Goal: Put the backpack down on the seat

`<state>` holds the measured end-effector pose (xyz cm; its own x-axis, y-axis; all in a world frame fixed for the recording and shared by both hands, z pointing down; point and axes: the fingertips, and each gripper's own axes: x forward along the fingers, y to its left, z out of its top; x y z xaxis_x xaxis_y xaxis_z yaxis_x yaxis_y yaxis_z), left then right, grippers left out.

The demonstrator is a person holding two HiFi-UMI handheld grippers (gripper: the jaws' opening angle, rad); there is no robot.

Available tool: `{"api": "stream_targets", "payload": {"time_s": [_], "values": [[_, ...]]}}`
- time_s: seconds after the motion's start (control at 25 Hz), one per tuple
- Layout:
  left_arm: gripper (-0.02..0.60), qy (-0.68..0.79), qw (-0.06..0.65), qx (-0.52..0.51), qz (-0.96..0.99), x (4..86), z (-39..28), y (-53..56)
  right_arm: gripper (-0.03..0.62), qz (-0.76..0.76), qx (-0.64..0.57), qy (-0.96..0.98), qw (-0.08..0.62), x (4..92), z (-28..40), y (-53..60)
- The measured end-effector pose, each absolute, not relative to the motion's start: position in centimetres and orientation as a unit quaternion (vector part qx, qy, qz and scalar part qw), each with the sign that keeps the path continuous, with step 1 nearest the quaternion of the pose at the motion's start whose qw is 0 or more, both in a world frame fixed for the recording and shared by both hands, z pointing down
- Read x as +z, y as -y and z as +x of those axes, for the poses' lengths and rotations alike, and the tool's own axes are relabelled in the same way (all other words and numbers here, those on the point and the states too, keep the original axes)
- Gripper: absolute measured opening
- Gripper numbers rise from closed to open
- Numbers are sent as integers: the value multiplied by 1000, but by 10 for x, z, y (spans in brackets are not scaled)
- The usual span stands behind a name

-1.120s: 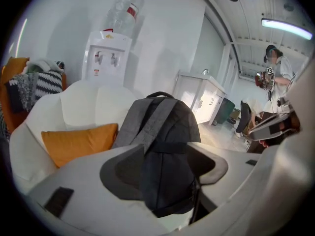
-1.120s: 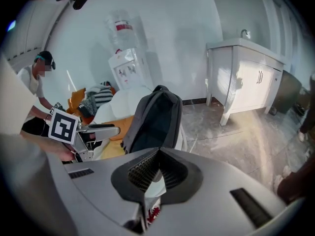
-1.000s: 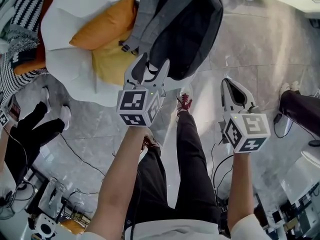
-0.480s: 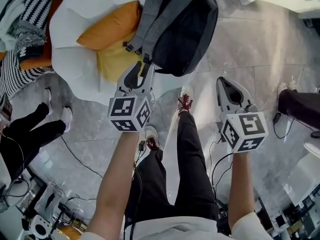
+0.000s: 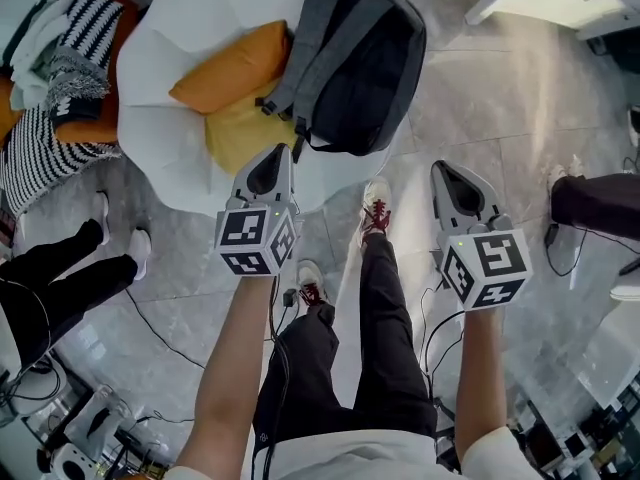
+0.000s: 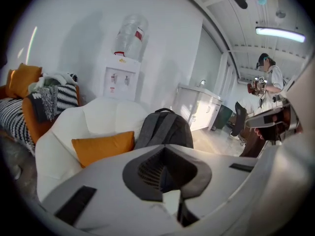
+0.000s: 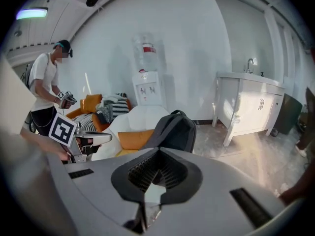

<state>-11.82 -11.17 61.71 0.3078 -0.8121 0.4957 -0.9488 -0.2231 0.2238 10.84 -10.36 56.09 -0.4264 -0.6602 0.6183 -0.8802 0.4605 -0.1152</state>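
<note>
Plainly, left gripper (image 5: 268, 171) just closed on nothing — right gripper (image 5: 456, 182) closed, empty too.

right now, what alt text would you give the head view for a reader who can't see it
A dark grey fabric backpack sits on a white rounded armchair beside an orange cushion and a yellow cushion. Below it are the left gripper, jaws just closed on nothing, and the right gripper, also shut and empty.

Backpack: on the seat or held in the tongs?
Set down: the backpack stands on the white seat; left tongs, just closed, and right tongs are shut, empty.
</note>
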Motion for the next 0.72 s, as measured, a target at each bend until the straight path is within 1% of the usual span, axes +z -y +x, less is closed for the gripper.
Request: {"api": "stream_targets", "payload": {"time_s": [0.4,0.72], "values": [[-12,544,216,167,793,590,-124,74,0,506,194,804,244,524,96,76],[-12,544,177,172,802,552,-131,54,0,522,181,801,230,493,88,49]]}}
